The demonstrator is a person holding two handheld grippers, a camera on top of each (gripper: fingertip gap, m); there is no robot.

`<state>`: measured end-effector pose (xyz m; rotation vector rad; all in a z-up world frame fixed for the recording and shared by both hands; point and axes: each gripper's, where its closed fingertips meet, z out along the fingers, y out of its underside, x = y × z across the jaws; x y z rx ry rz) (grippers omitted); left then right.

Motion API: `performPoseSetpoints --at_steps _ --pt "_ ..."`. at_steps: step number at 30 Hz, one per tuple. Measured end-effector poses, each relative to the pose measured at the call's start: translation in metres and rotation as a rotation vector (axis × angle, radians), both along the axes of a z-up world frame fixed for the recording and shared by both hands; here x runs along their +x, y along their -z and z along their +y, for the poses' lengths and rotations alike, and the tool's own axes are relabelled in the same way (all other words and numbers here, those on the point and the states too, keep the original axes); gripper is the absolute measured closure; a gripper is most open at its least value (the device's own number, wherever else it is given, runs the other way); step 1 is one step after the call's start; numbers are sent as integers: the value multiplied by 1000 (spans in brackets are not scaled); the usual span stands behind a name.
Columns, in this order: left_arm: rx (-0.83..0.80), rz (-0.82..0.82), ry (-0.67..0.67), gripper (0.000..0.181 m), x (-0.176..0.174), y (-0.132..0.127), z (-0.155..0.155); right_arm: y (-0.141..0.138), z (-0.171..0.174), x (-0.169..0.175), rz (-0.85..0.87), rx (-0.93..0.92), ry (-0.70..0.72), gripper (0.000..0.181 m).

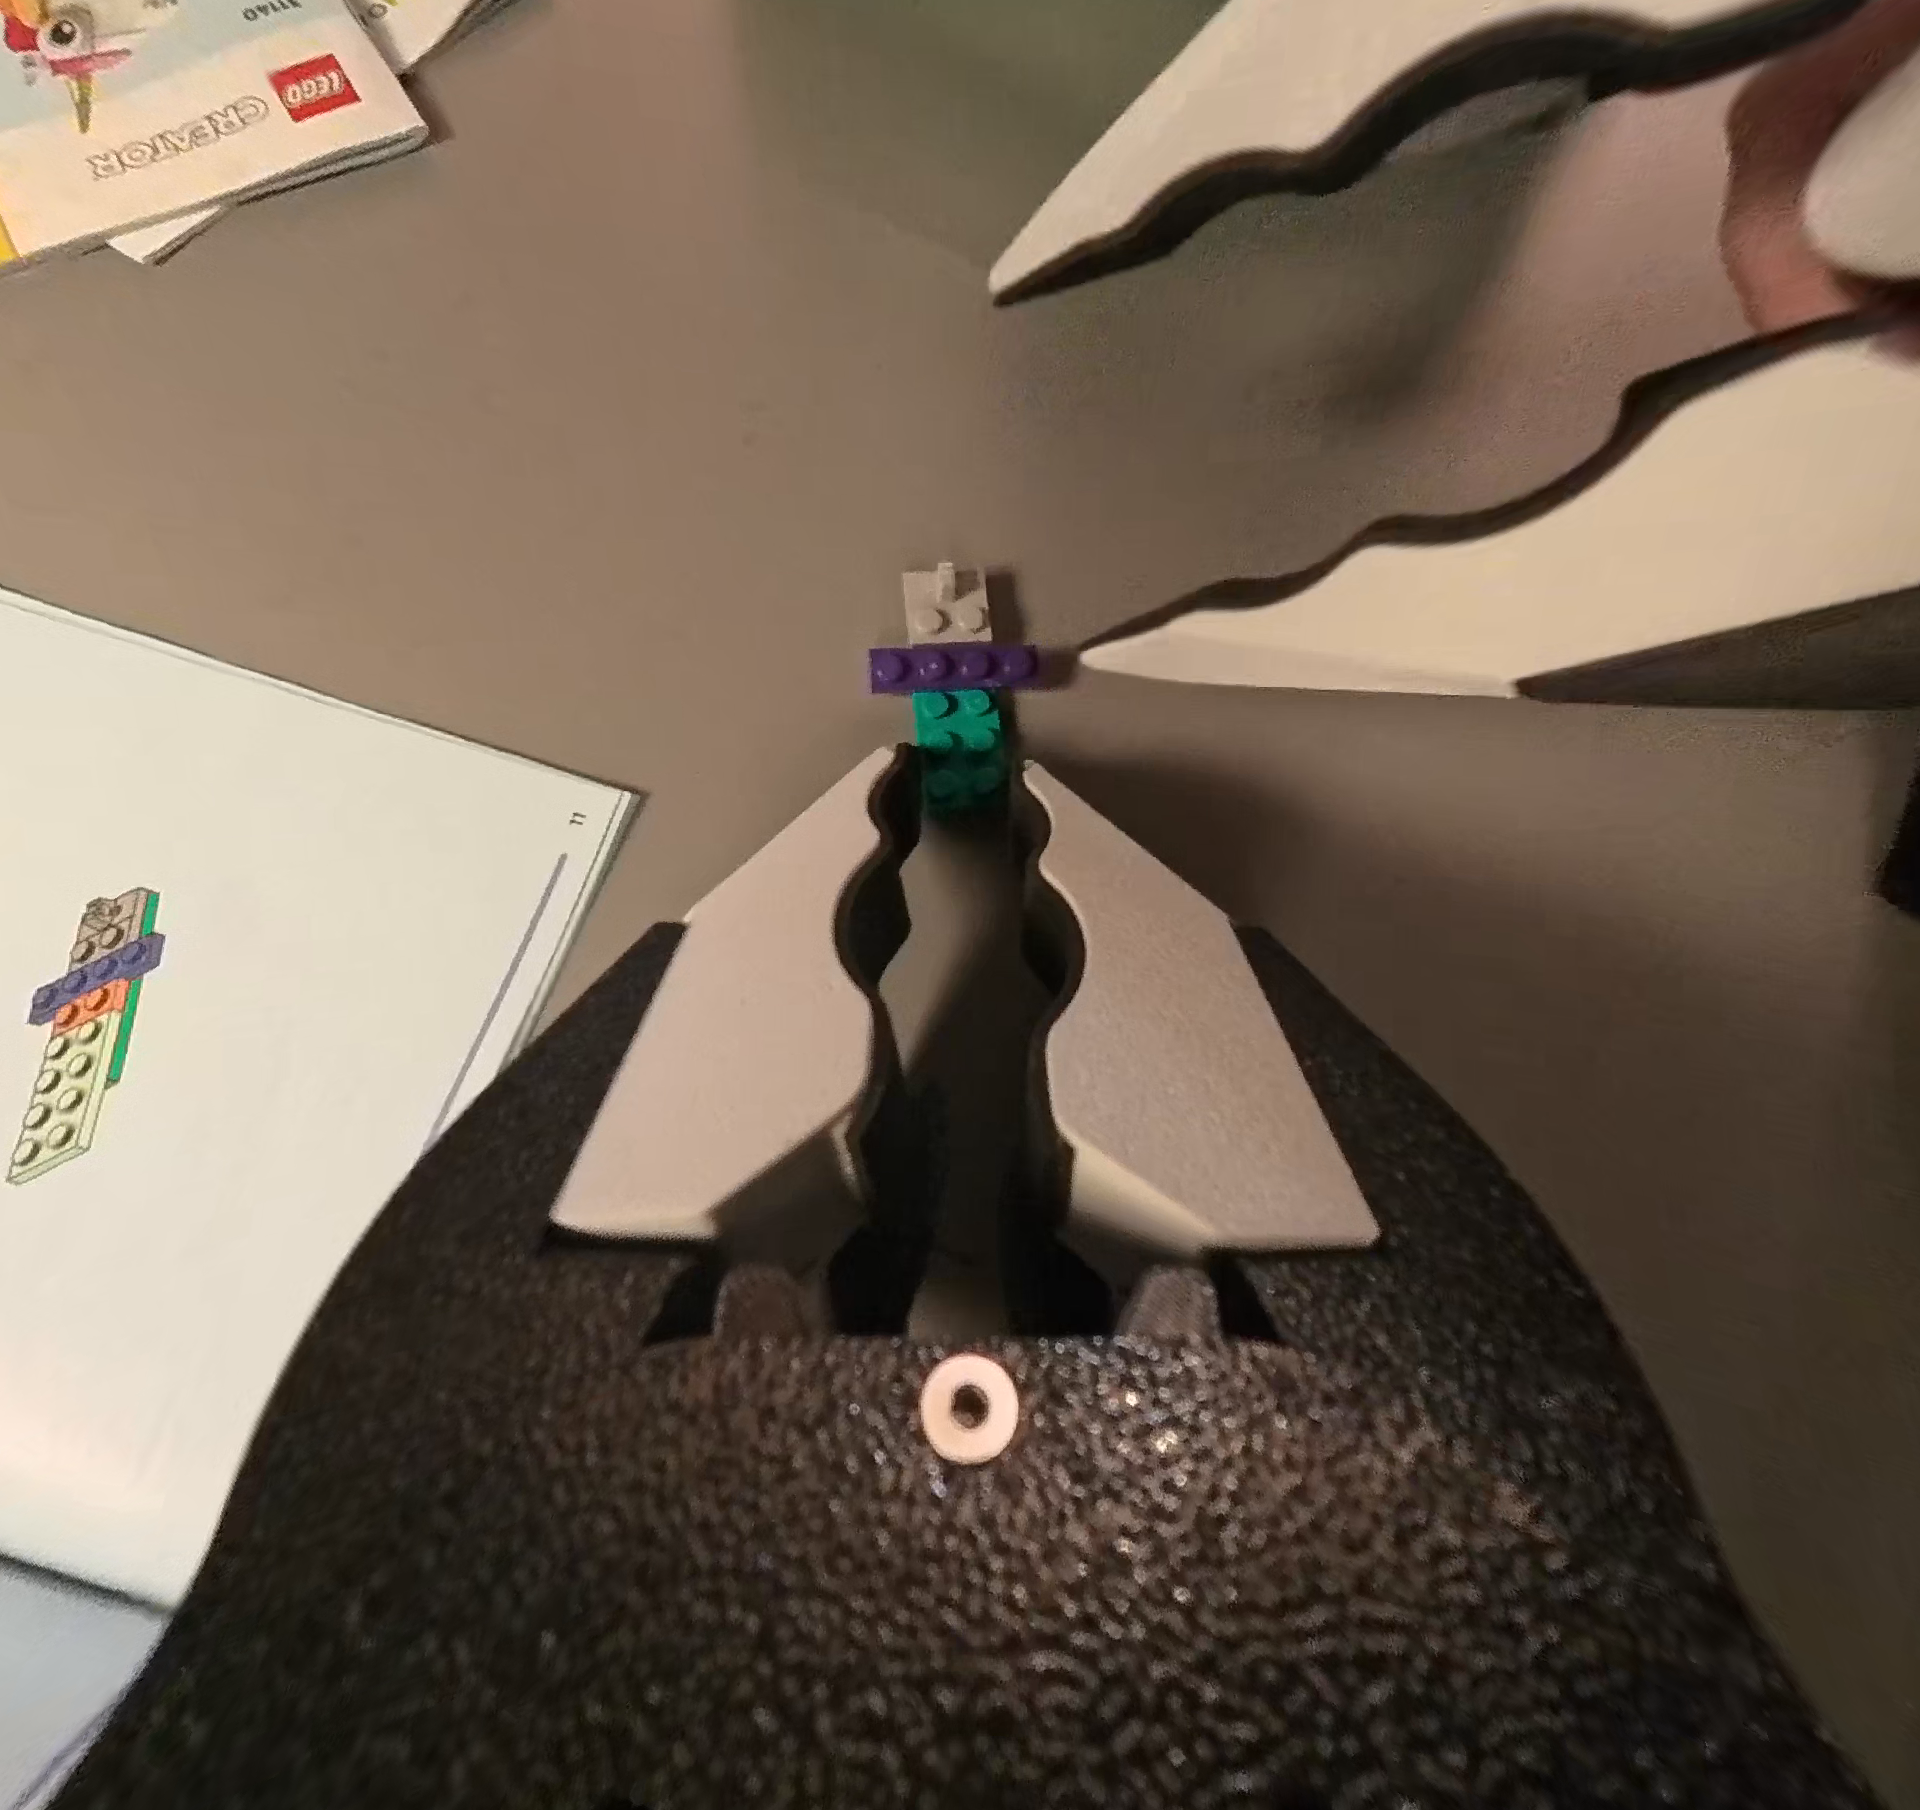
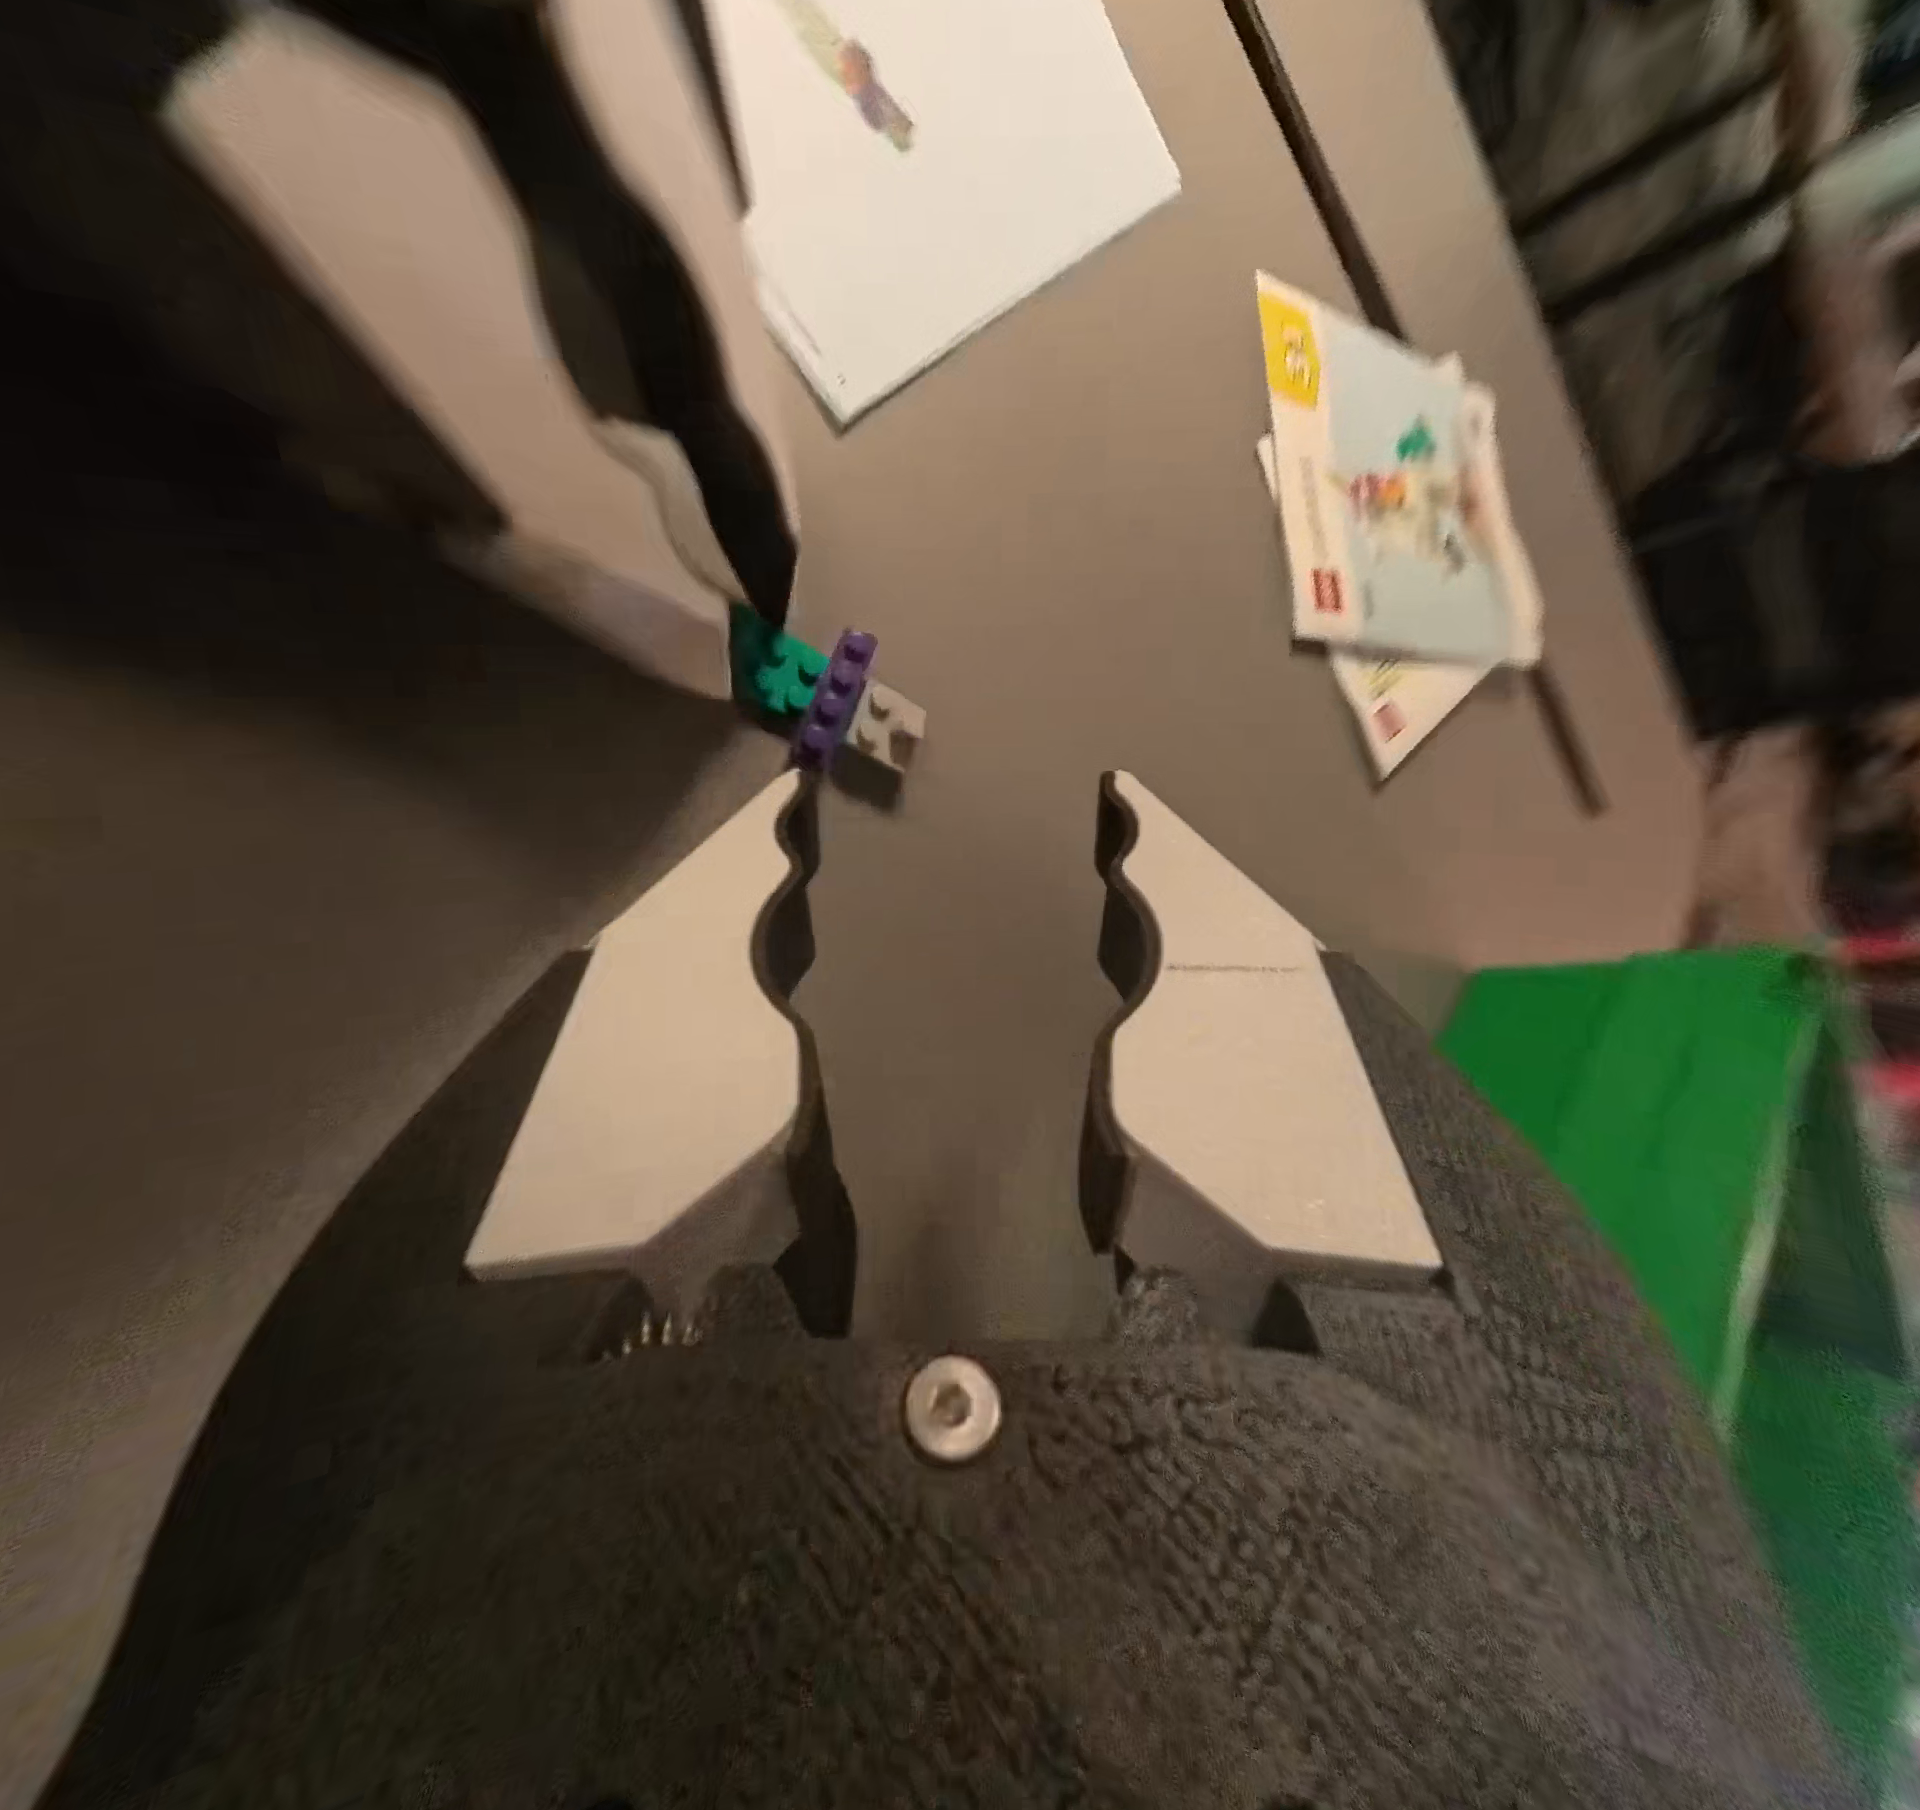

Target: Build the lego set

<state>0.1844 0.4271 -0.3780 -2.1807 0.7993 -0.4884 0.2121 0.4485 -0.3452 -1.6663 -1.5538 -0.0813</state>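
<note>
2 grippers: left (image 1: 961,768) pinches lego assembly (image 1: 958,695) lengthwise, grey end outward; right (image 2: 951,786) gapes

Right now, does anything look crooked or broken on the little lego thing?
Nothing looks broken. The small teal, purple and grey lego assembly sits straight, its purple strip squarely across, held at its teal end by the left hand-held gripper. The right hand-held gripper is open beside it. Only the stacked paper booklets lie a bit fanned out.
</note>
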Motion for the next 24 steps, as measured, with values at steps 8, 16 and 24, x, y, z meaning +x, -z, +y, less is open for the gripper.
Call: performPoseSetpoints --at_steps 8,16,24 --pt "-62 -81 22 167 0 -3 -2 6 -1 4 -125 331 -285 129" --pt "-48 -131 41 167 2 -26 -6 2 4 -10 -201 699 -401 140" --pt "-36 -152 61 168 3 -43 -11 -12 8 -17 -185 913 -402 159"
